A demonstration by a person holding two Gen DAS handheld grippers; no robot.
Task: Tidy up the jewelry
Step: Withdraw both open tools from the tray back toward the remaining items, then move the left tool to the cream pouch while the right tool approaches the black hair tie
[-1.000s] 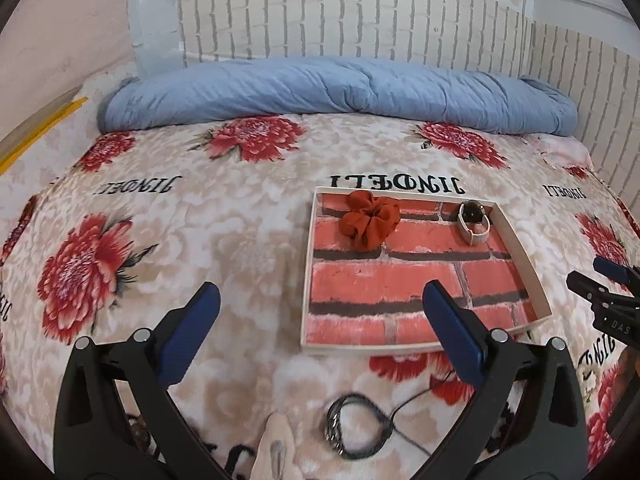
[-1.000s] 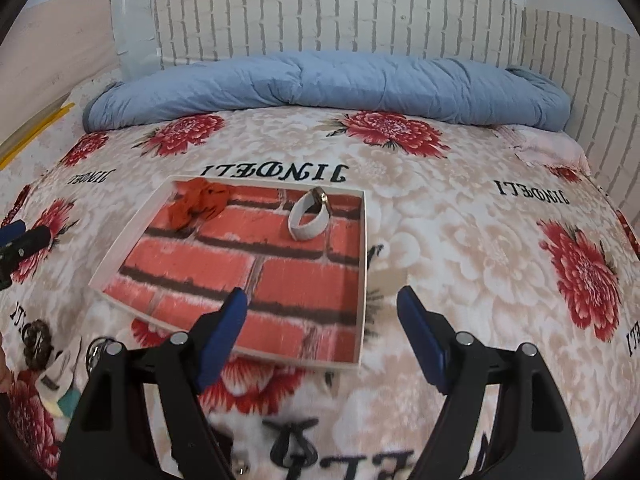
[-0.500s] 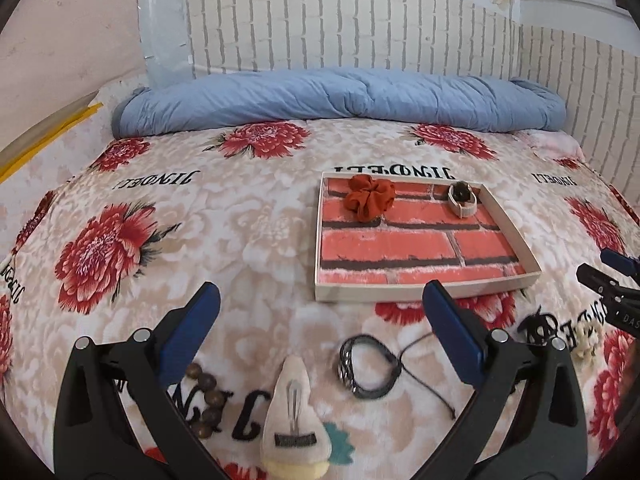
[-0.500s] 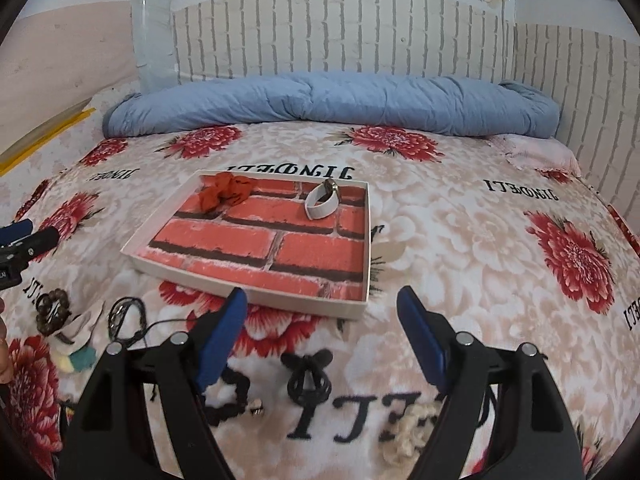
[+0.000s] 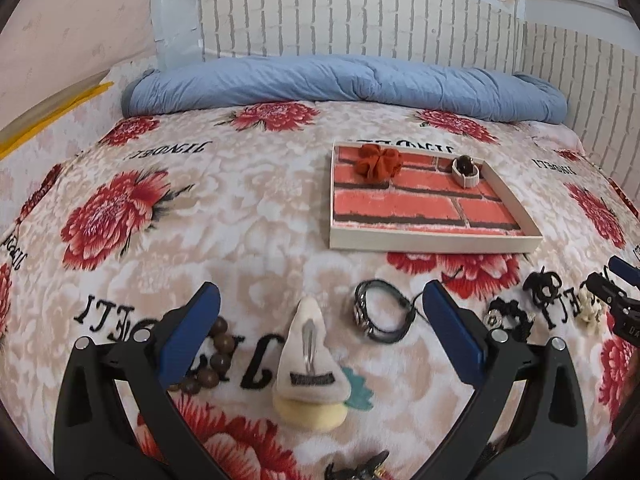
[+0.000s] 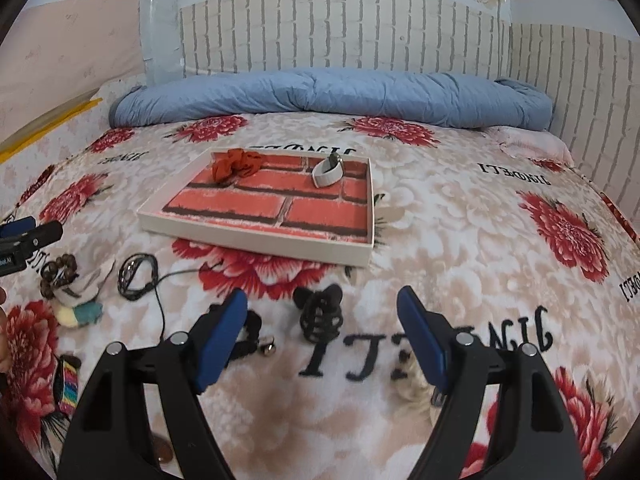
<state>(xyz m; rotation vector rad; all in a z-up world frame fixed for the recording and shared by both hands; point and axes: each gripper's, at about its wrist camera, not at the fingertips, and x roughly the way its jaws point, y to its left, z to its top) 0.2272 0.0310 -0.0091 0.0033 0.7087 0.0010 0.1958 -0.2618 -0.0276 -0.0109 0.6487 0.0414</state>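
A shallow brick-print tray [image 5: 432, 240] [image 6: 256, 240] lies on the bed. It holds a red scrunchie [image 5: 378, 162] [image 6: 236, 164] and a white ring-shaped band [image 5: 466, 172] [image 6: 328, 172]. My left gripper [image 5: 320, 336] is open and empty above a cream hair clip [image 5: 310, 364], a black cord bracelet [image 5: 380, 316] and brown beads [image 5: 218, 356]. My right gripper [image 6: 320, 340] is open and empty over a black hair clip [image 6: 320, 312]; a pale scrunchie [image 6: 416, 392] lies by its right finger.
A rolled blue quilt [image 5: 340, 84] lies along the headboard. A striped band [image 6: 66, 384] and a black piece with a small bell [image 6: 256, 340] lie at the near left. The bed's right edge meets a brick-pattern wall [image 5: 580, 64].
Both grippers have pulled back toward the near edge of the bed. The tray now looks farther away and the loose pieces in front of it have come into view.
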